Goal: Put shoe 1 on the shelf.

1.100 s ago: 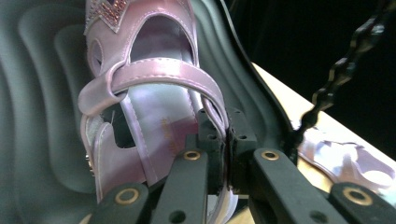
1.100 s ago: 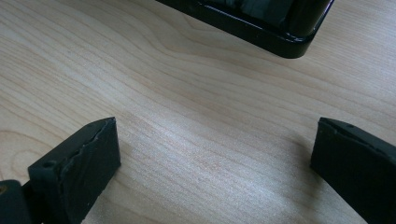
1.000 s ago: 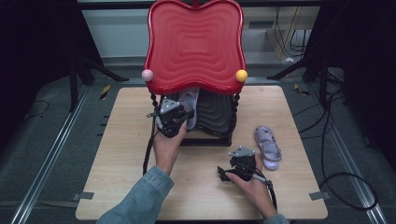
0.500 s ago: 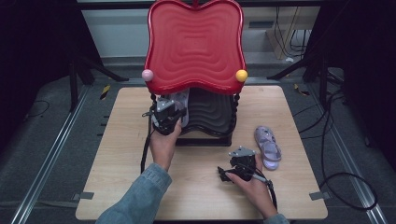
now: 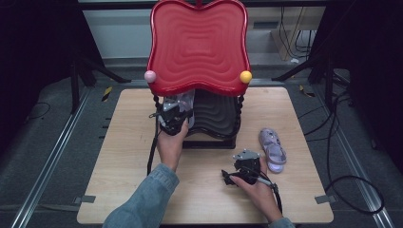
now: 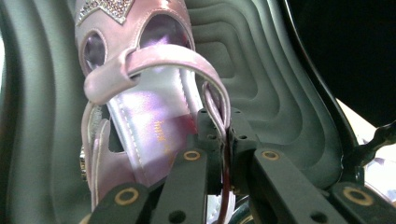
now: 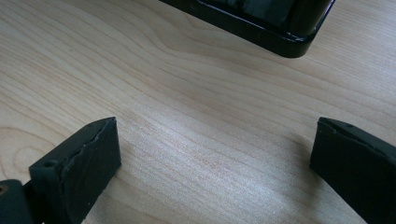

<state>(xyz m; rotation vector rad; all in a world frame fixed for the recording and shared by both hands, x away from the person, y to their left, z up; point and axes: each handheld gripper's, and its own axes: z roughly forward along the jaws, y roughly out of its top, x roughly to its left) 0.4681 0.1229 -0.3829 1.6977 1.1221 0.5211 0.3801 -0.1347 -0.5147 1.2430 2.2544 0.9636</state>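
Two lilac sandals are in play: the left gripper has its fingers clamped on the heel strap of one sandal, held over the dark lower shelf beneath the red rack at the tabletop's far edge. The other sandal lies near the right edge, just beside the right gripper, whose fingers stand wide apart and bare above the wood.
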